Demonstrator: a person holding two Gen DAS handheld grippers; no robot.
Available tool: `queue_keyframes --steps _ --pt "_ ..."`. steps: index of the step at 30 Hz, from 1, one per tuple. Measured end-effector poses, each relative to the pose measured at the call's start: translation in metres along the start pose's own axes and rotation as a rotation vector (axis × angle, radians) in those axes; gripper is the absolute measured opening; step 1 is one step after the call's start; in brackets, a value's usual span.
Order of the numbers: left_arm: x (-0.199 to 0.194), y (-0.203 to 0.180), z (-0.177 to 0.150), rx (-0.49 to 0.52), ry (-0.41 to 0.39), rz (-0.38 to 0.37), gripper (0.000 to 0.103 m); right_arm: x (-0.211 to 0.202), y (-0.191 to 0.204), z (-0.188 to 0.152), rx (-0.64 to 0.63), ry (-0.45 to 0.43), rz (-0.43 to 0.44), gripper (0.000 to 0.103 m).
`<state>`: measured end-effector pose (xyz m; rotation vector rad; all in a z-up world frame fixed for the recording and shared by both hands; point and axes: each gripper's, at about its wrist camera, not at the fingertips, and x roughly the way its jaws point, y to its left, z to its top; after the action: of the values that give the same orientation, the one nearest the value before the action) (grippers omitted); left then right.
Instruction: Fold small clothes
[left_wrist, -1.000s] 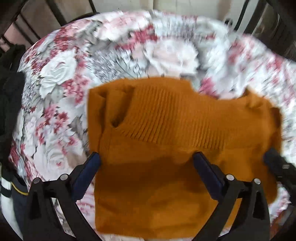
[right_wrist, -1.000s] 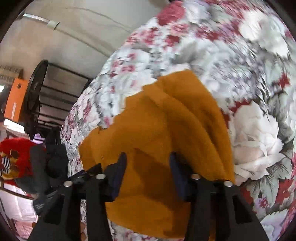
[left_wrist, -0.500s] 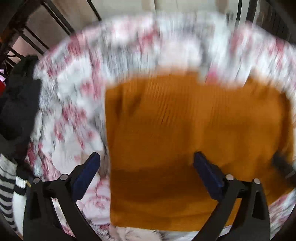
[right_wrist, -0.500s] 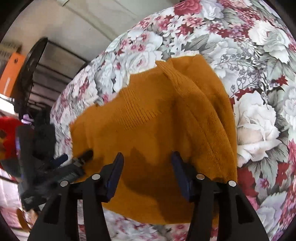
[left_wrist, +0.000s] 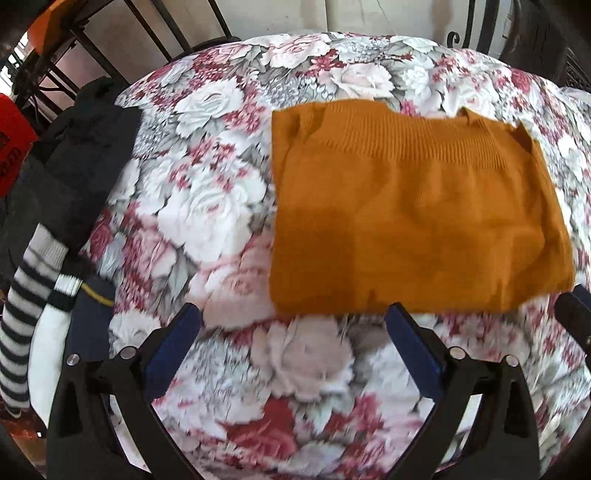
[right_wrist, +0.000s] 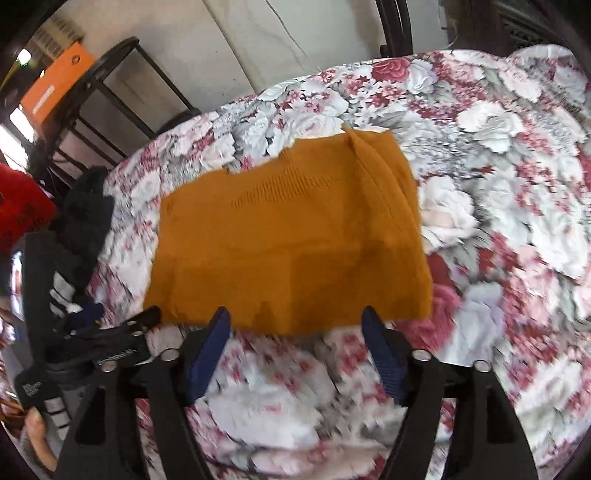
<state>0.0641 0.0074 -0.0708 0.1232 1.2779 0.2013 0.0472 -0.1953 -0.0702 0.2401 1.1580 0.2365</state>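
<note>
Mustard-orange sweater lies folded flat on the floral cloth, in the upper right of our left view. Our left gripper hangs spread and empty just below its near edge. Our right gripper is opening, nothing between its jaws. Dark clothes sit piled at left.

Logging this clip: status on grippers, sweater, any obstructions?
Left gripper open, empty. Right gripper opening, nothing between jaws. Orange sweater folded flat on floral cloth. Dark clothes pile off left, clear.
</note>
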Motion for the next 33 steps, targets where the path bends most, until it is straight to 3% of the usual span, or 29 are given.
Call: queue_keyframes --steps 1,6,11,19,29,33 --pt "-0.001 -0.003 -0.005 0.006 -0.006 0.004 0.098 -0.003 0.001 -0.002 -0.015 -0.007 -0.020 0.087" --pt "-0.001 -0.009 -0.006 0.011 -0.020 0.007 0.098 -0.004 0.003 0.003 -0.048 -0.055 -0.100 0.095" --pt "0.008 -0.013 0.005 0.006 -0.008 -0.031 0.098 0.009 -0.006 0.013 0.001 -0.031 -0.100 0.095" --pt "0.026 -0.025 0.021 0.025 0.005 -0.025 0.098 0.031 0.003 0.022 -0.070 -0.012 -0.163 0.096" --pt "0.071 -0.042 0.021 0.063 0.136 0.014 0.099 0.073 0.000 0.018 -0.123 0.112 -0.276 0.099" --pt "0.074 -0.043 0.021 0.062 0.135 0.017 0.099 0.080 0.003 0.016 -0.154 0.125 -0.305 0.099"
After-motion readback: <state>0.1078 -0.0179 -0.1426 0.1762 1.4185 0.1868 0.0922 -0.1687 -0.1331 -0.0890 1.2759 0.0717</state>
